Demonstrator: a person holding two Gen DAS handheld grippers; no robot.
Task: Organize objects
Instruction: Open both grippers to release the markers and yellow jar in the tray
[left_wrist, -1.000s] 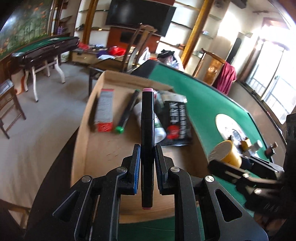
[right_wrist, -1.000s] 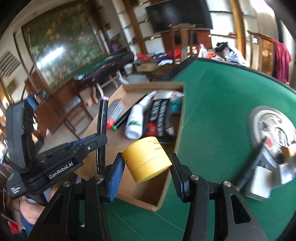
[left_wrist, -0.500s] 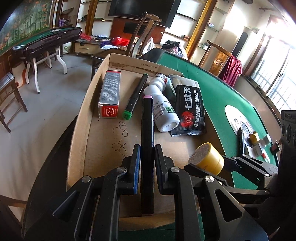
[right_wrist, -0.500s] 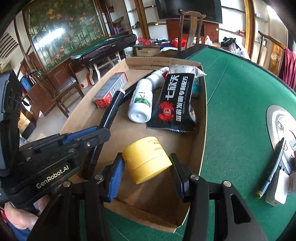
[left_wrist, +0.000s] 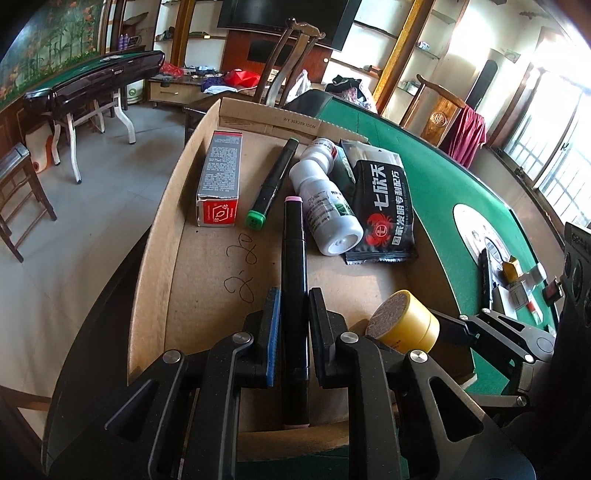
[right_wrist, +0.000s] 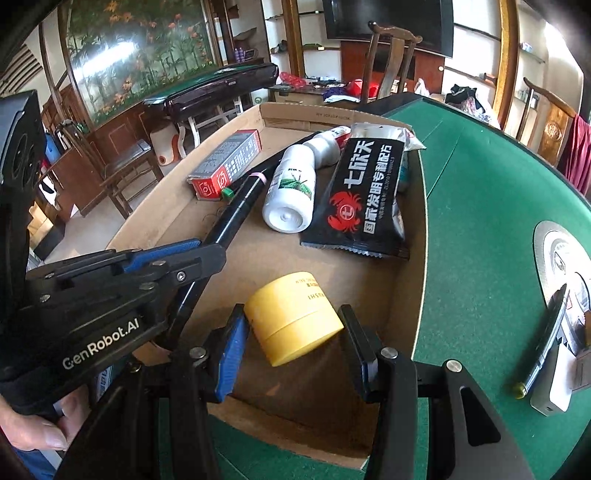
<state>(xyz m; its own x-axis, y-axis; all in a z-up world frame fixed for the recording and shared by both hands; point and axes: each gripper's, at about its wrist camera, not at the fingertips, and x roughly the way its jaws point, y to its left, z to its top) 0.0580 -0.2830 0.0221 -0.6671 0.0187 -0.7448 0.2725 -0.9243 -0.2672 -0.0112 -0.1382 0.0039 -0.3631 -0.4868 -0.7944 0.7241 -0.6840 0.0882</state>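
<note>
- Two tools hang over one flat cardboard box (left_wrist: 155, 258) that sits on the green table (right_wrist: 480, 221).
- The left tool (left_wrist: 293, 325) is squeezed tight on a black marker with pink ends (left_wrist: 293, 280). The marker points along the box toward its far wall.
- The right tool (right_wrist: 293, 332) grips a yellow round jar (right_wrist: 295, 317) between its two pads. The jar lies on its side, low over the near right part of the box floor. I cannot tell if it touches the floor.
- At the far end of the box lie a grey and red carton (left_wrist: 219, 181), a black marker with a green cap (left_wrist: 271, 184), a white bottle (left_wrist: 325, 206) and a black packet with a red crab (left_wrist: 386, 210). They lie side by side, close together.
- The near half of the box floor is bare cardboard with a few pen scribbles (left_wrist: 242, 269). That is the open room in the box.
- The left wall of the box runs along the table's dark edge, with the room's floor beyond it.
- The right wall of the box stands just beside the jar. Past it is a wide bare stretch of green table.
- Farther right on the table is a round silver plate (right_wrist: 546, 254) with a dark pen (right_wrist: 543, 343) and small things around it, well apart from the box.
- A person's hand (right_wrist: 33, 428) holds the left tool's handle.
</note>
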